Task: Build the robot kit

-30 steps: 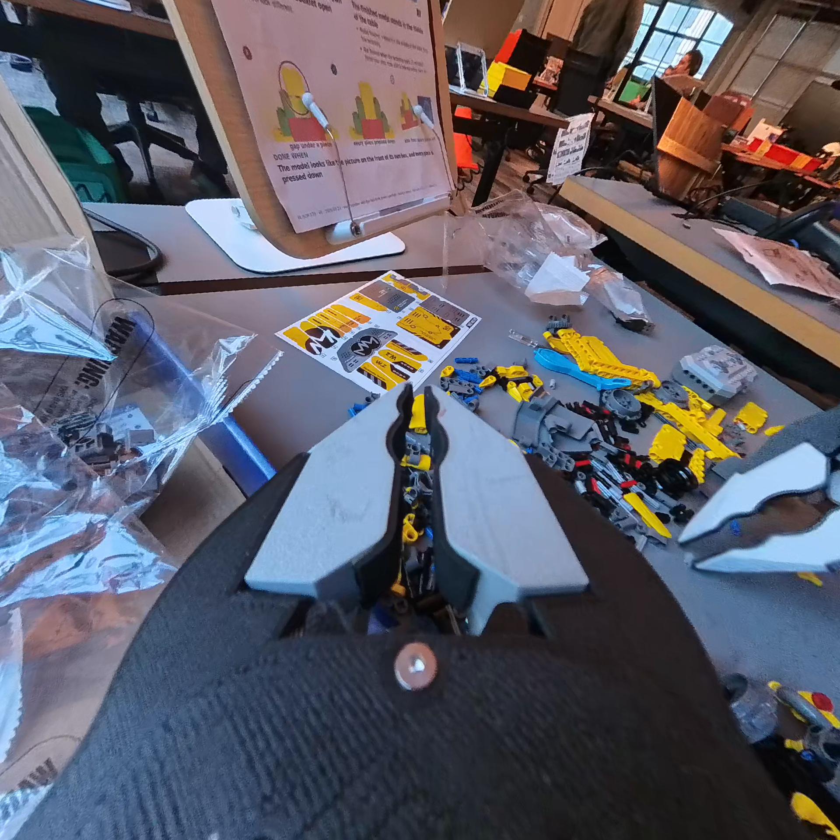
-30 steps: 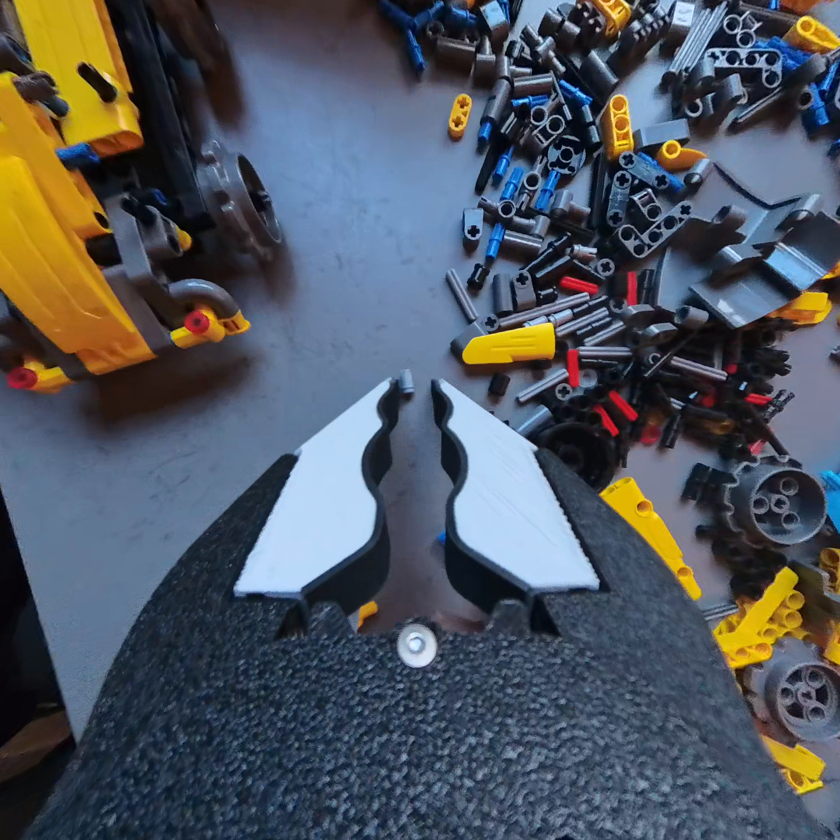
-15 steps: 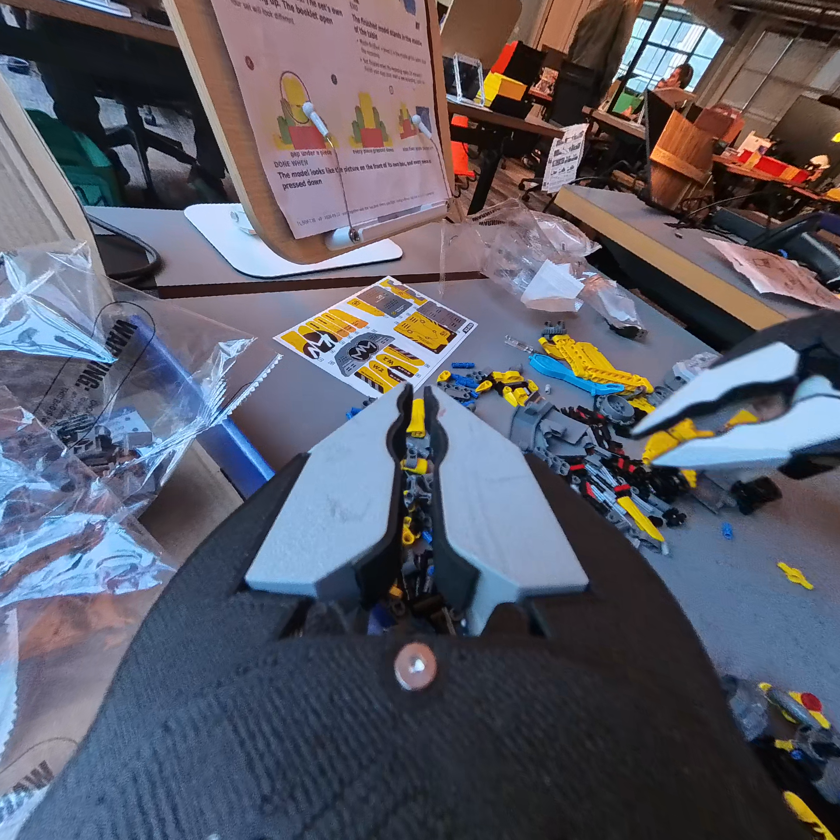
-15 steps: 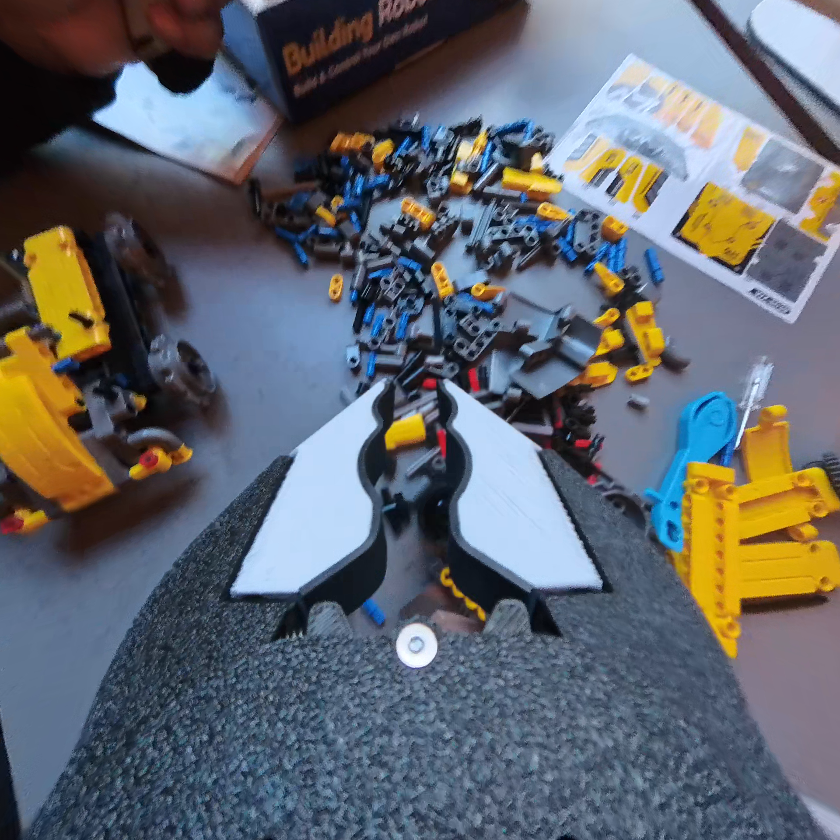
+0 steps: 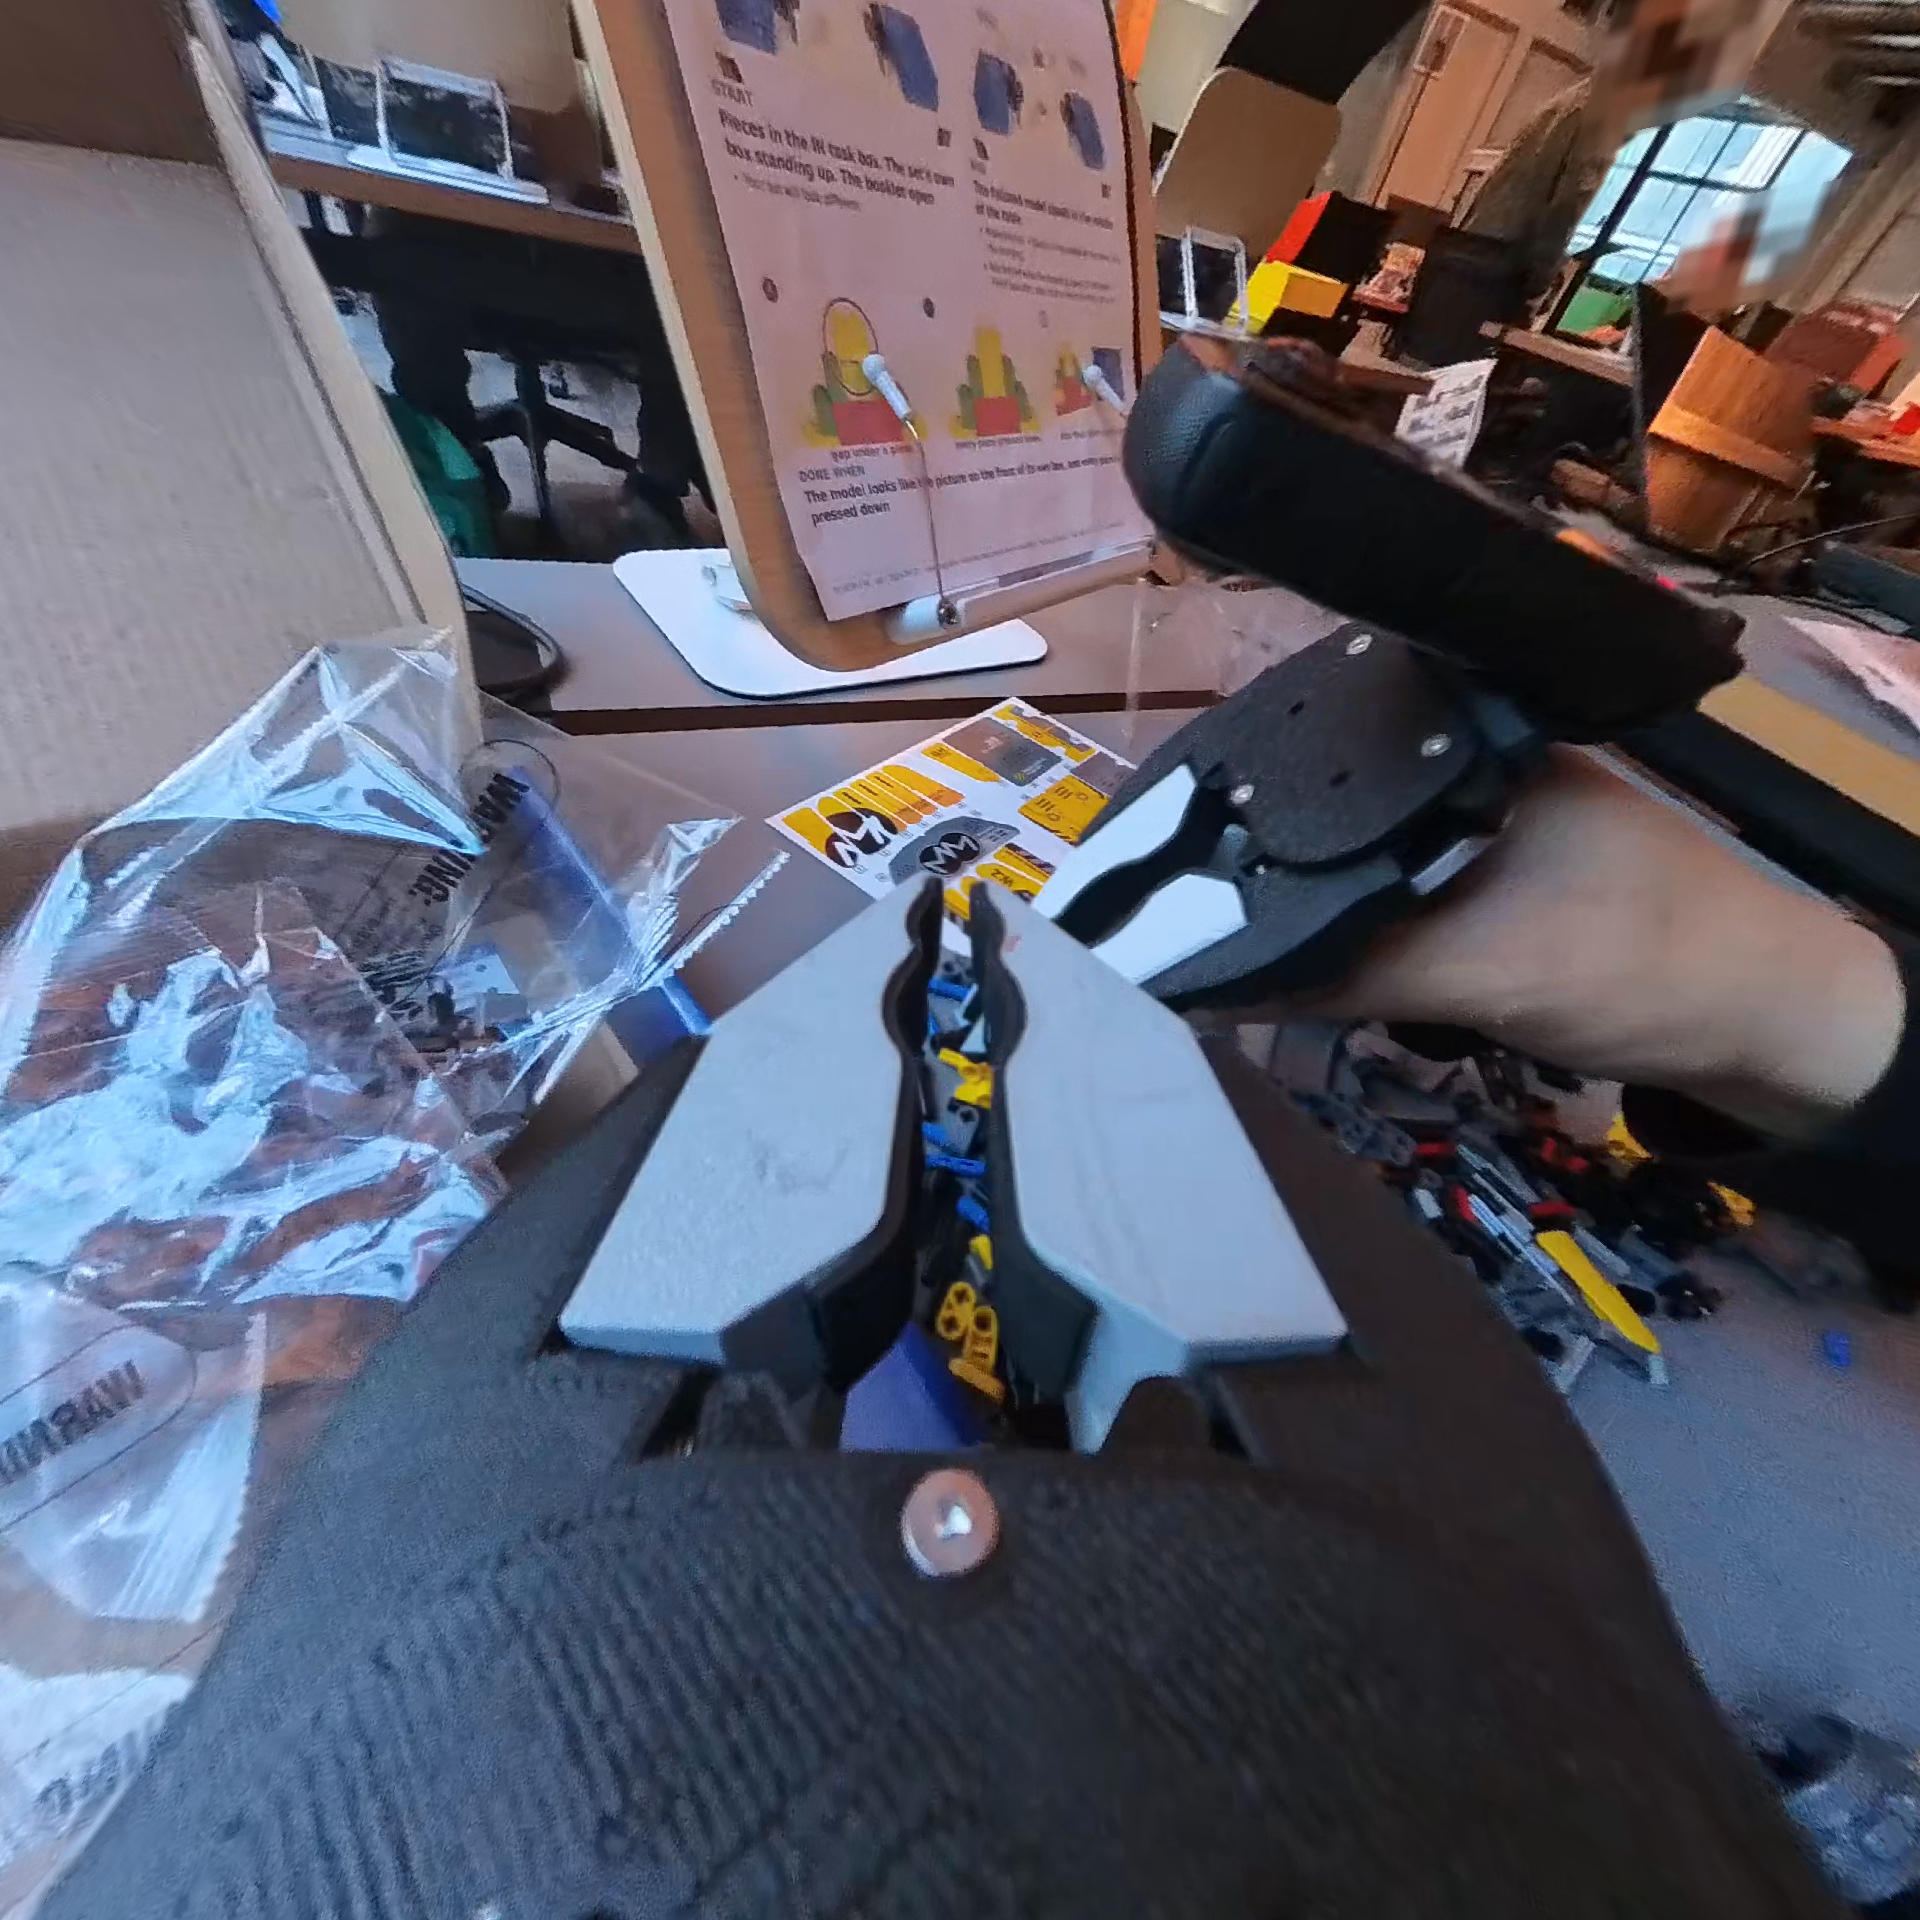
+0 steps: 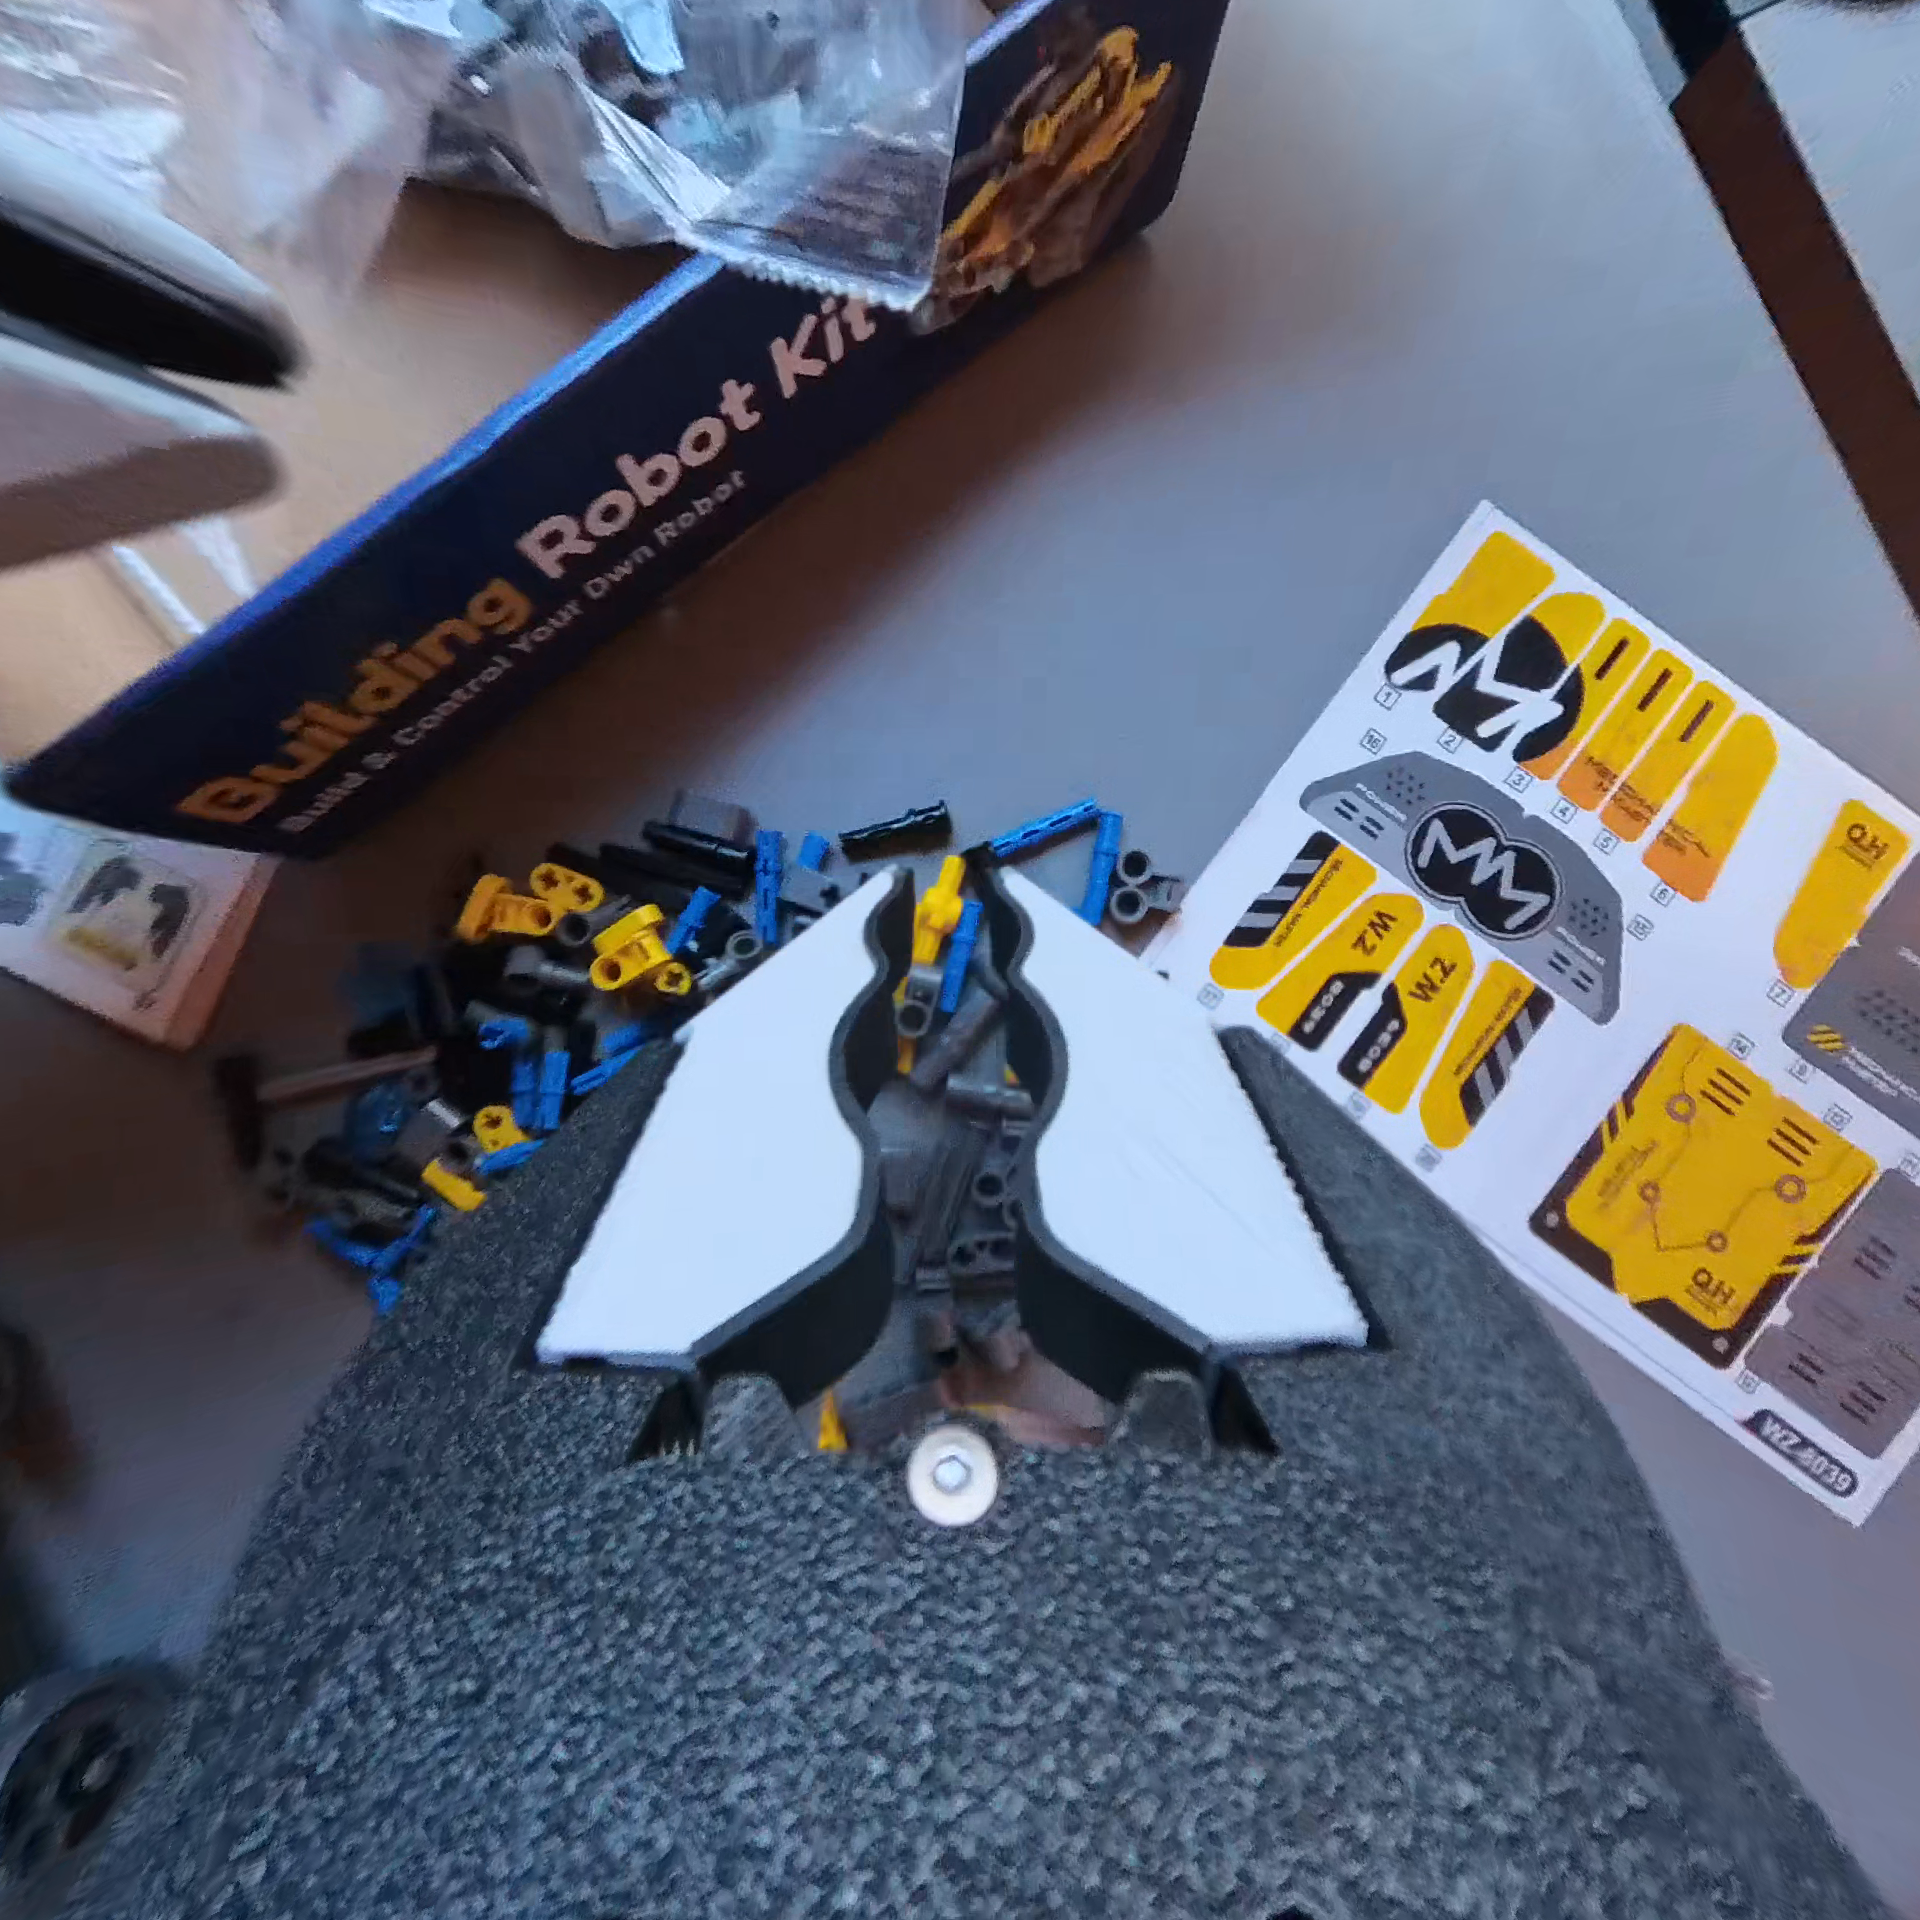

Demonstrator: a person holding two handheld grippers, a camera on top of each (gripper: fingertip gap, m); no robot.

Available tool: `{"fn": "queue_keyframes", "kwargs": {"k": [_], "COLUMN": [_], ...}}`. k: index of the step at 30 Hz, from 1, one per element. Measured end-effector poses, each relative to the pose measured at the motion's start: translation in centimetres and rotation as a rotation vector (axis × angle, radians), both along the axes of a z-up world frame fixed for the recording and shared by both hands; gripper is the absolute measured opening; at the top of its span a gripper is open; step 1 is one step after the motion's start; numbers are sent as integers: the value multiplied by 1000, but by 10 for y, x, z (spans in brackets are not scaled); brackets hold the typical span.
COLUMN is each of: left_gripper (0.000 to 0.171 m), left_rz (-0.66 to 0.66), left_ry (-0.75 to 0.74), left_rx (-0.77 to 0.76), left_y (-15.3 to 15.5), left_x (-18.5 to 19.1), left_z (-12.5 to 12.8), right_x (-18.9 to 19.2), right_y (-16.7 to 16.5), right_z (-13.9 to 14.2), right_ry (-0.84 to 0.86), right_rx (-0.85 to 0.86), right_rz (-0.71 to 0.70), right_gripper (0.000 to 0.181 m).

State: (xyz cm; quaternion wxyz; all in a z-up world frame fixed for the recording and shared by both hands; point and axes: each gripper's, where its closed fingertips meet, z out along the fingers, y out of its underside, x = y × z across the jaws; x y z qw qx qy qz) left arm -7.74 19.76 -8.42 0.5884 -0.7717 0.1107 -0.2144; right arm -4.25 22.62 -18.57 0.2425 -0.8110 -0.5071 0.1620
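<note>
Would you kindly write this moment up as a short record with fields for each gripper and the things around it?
Left gripper: jaws slightly apart, holding nothing, above the parts pile.
Right gripper: jaws slightly apart, empty, over the loose parts.
Hand: grips the right gripper's body.
Sticker sheet: flat on the grey table, right of the parts.
Dark blue box: lying beyond the parts.
Clear plastic bags: crumpled on the box.
Instruction stand: upright at the table's back.

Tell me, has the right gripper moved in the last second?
Yes. In the left wrist view the right gripper has swung from the table's right edge leftward, and now hangs by the sticker sheet.
</note>
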Motion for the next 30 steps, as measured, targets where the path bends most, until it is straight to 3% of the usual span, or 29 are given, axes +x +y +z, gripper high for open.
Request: {"fn": "queue_keyframes", "kwargs": {"k": [13, 19, 25, 30], "left_gripper": [3, 3, 2, 1], "left_rz": [-17, -27, -64, -65], "left_ry": [-31, -45, -21, 30], "left_rx": [-1, 13, -8, 16], "left_y": [-3, -5, -8, -10], "left_x": [1, 0, 12, 16], "left_z": [4, 10, 1, 2], "right_x": [0, 13, 85, 170], "right_y": [-7, -16, -71, -146], "right_z": [-15, 18, 79, 77], "right_ry": [-93, -8, 120, 160], "right_rx": [31, 52, 98, 70], "right_rz": [23, 1, -24, -138], "right_gripper": [7, 7, 7, 8]}}
